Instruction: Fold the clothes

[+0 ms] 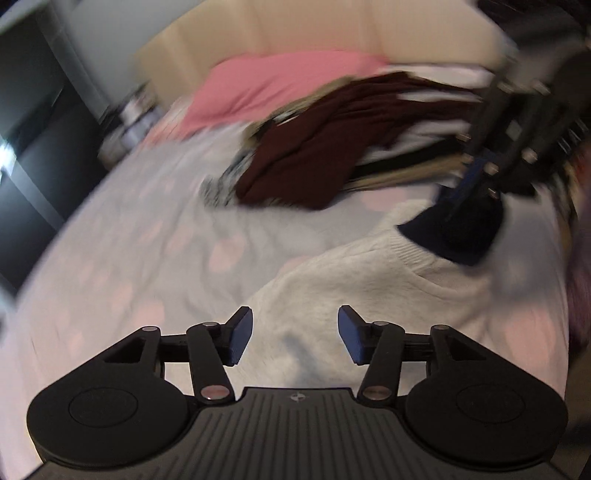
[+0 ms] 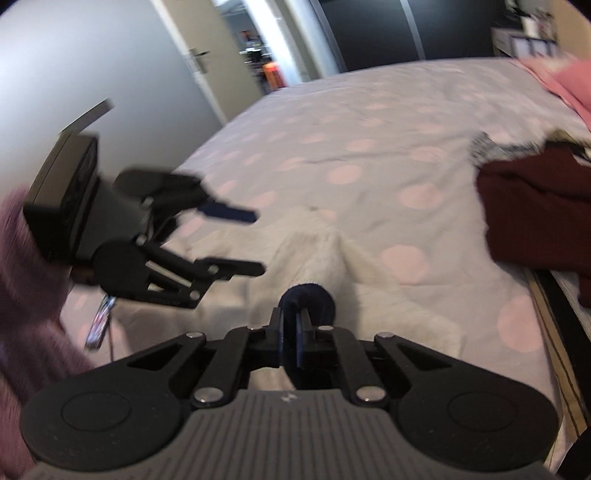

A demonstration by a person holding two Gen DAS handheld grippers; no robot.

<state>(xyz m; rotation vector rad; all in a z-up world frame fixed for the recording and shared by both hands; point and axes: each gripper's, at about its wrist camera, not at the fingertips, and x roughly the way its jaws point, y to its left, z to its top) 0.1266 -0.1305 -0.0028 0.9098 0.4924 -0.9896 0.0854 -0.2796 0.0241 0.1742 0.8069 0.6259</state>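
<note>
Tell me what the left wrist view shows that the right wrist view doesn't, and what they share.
Only the left wrist view: the cream headboard and the striped clothes stacked under the maroon garment.

Only the right wrist view: the door, the doorway beyond it, and a purple sleeve.

Both: the dotted bedspread, the white knit sweater, the maroon garment, the pink pillow, the left gripper with open jaws, and the right gripper shut on dark navy fabric.
</note>
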